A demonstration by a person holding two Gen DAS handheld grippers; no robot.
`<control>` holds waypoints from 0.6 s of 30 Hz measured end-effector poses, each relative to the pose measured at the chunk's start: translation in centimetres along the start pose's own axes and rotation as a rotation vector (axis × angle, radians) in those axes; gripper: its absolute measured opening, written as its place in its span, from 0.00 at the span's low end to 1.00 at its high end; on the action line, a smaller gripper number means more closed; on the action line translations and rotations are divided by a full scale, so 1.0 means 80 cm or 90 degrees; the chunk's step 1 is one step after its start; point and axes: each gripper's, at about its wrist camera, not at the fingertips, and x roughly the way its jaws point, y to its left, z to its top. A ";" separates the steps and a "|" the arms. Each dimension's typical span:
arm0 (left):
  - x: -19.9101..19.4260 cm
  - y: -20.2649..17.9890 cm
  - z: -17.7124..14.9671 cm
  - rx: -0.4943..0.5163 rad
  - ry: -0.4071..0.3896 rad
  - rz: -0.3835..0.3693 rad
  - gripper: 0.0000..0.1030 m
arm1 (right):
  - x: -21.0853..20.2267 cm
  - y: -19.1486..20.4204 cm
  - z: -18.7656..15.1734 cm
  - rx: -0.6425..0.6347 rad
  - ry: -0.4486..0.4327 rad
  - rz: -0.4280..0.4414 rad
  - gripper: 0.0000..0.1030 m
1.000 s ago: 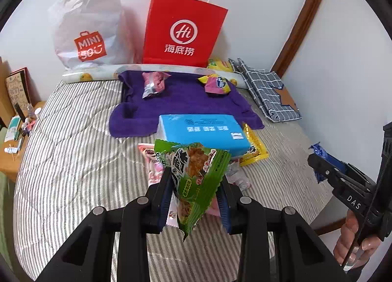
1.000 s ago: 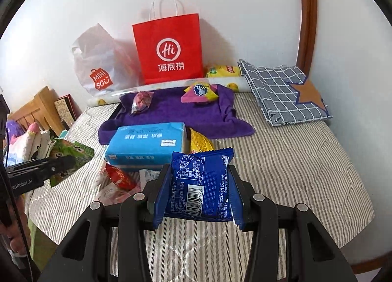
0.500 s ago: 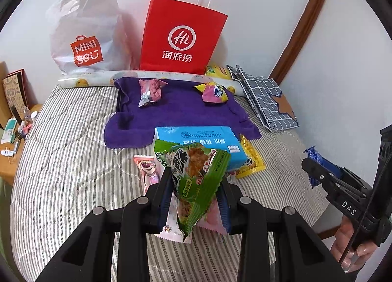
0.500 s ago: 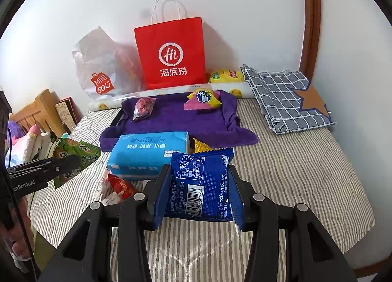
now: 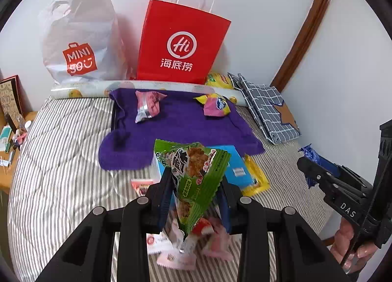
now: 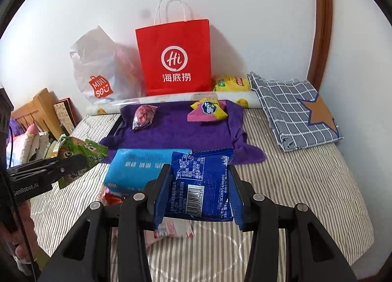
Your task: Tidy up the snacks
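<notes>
Left hand-held gripper clamped on green snack packet, centre frame, long axis upright, point downward; right hand-held gripper gripping blue snack packet flat, barcode facing camera; bare striped bed at right; purple towel beyond.

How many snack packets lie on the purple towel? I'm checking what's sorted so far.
2. A pink-and-silver packet lies near the purple towel 's back left; a yellow-and-pink packet lies at its back right. None seems hidden.
</notes>
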 end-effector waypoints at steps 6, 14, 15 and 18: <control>0.017 0.015 0.028 -0.005 -0.015 0.021 0.31 | 0.023 -0.002 0.024 0.002 -0.004 0.000 0.43; 0.045 0.038 0.064 -0.013 -0.020 0.037 0.31 | 0.067 -0.017 0.060 0.013 -0.007 -0.007 0.43; 0.050 0.040 0.069 -0.015 -0.021 0.036 0.31 | 0.076 -0.019 0.067 0.015 -0.006 -0.007 0.43; 0.062 0.047 0.083 -0.018 -0.025 0.036 0.31 | 0.096 -0.024 0.080 0.017 -0.005 -0.003 0.43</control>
